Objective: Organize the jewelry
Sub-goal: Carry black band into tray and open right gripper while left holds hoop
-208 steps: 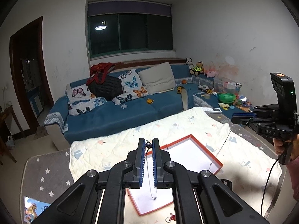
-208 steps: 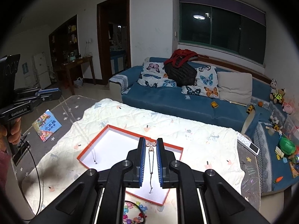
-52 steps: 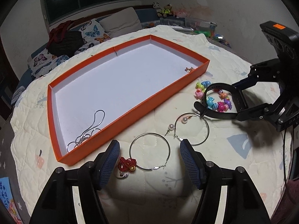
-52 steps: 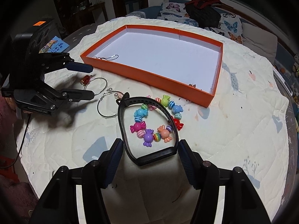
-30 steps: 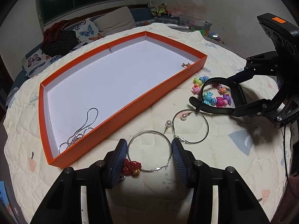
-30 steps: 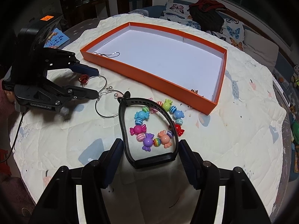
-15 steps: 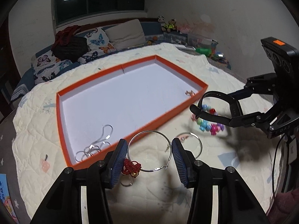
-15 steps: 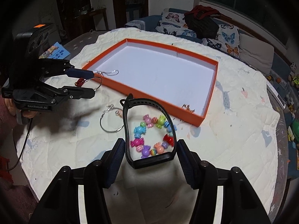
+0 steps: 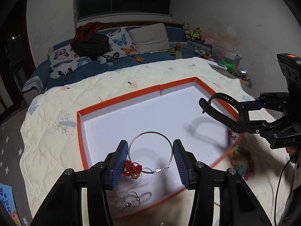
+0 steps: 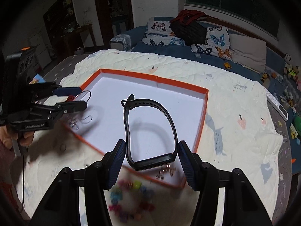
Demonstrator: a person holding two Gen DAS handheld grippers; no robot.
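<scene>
**Two grippers holding jewelry above the orange tray**

A cream quilt [image 9: 56, 101] covers the work surface, with a blue sofa [image 9: 120, 60] behind it under a dark window. On the quilt I see the shallow orange tray [image 9: 80, 135] with a white floor; its middle lies bare, and its rim runs unbroken on the far and side walls, while the near edge blurs in both views.

My left gripper [image 9: 150, 156] clamps a silver hoop earring [image 9: 150, 146] across its width, a red knot charm [image 9: 131, 168] hanging at the left pad. The hoop hangs above the tray's near left part. My right gripper [image 10: 151, 157] grips a black wristband [image 10: 150, 131] by its lower end, the loop standing out over the tray's near right part and casting a shadow on the white floor.

The left wrist view alone shows a silver chain [image 9: 133, 200] lying in the tray's near corner under the hoop; the right wrist view shows it as loops beside the left gripper [image 10: 75, 98]. The right wrist view alone shows small gold pieces [image 10: 166, 170] inside the tray's near right corner. Coloured candy beads [image 10: 129, 201] lie on the quilt just outside the near rim, blurred in both views [image 9: 242, 163].
</scene>
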